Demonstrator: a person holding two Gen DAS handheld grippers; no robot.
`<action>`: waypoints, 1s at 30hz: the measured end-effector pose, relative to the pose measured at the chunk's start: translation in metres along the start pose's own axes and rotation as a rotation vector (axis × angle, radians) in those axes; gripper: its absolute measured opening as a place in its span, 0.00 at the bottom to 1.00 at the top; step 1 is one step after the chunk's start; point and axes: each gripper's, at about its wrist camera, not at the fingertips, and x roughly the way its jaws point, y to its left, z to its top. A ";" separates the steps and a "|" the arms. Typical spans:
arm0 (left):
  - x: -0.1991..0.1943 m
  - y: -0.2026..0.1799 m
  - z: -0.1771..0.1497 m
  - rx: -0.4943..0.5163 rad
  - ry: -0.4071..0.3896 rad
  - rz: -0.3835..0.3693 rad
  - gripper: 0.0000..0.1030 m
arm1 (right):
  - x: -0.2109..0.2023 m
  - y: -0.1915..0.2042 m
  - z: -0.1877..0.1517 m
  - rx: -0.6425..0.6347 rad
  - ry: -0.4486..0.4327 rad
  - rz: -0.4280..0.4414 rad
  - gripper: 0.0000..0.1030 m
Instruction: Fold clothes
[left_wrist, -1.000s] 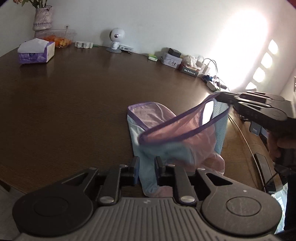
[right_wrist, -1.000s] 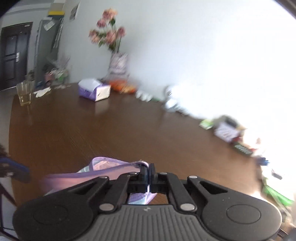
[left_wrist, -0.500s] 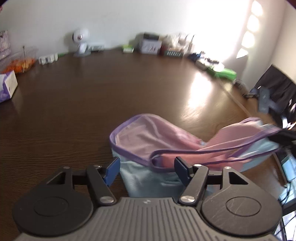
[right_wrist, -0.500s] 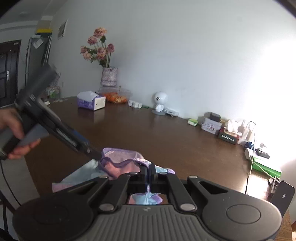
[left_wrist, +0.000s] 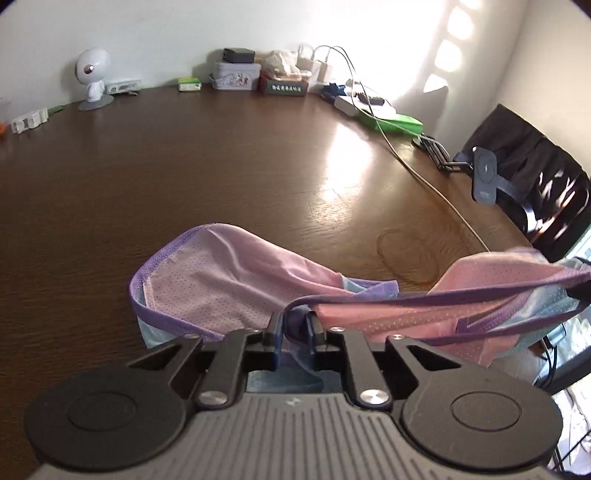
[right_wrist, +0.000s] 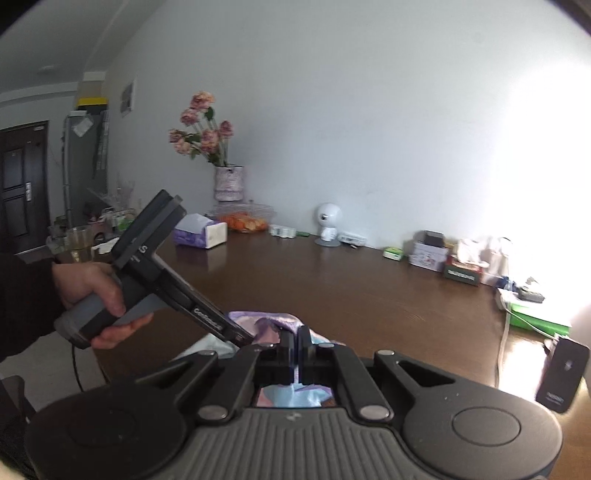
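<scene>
Dark wood spreads out ahead of us as the table (left_wrist: 184, 166), and on it, lifted partly off the surface between our two tools, hangs the pink and blue garment (left_wrist: 236, 284) with purple trim. Half a second ago our left gripper (left_wrist: 295, 326) stood wide apart over the cloth — now its fingers pinch the purple waistband, while our right gripper (right_wrist: 295, 341) grips the other end as before. By the far wall a clear basket (right_wrist: 245, 218) holds something orange — we cannot tell what.
</scene>
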 end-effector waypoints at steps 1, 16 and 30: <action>-0.004 0.000 0.000 -0.013 -0.021 0.013 0.12 | -0.002 -0.003 -0.003 0.013 0.006 -0.010 0.01; -0.036 -0.077 -0.060 0.254 -0.149 0.363 0.15 | 0.024 -0.003 -0.032 0.046 0.106 -0.020 0.01; 0.000 -0.078 -0.055 0.745 -0.010 0.345 0.09 | 0.017 0.006 -0.023 0.010 0.068 -0.046 0.01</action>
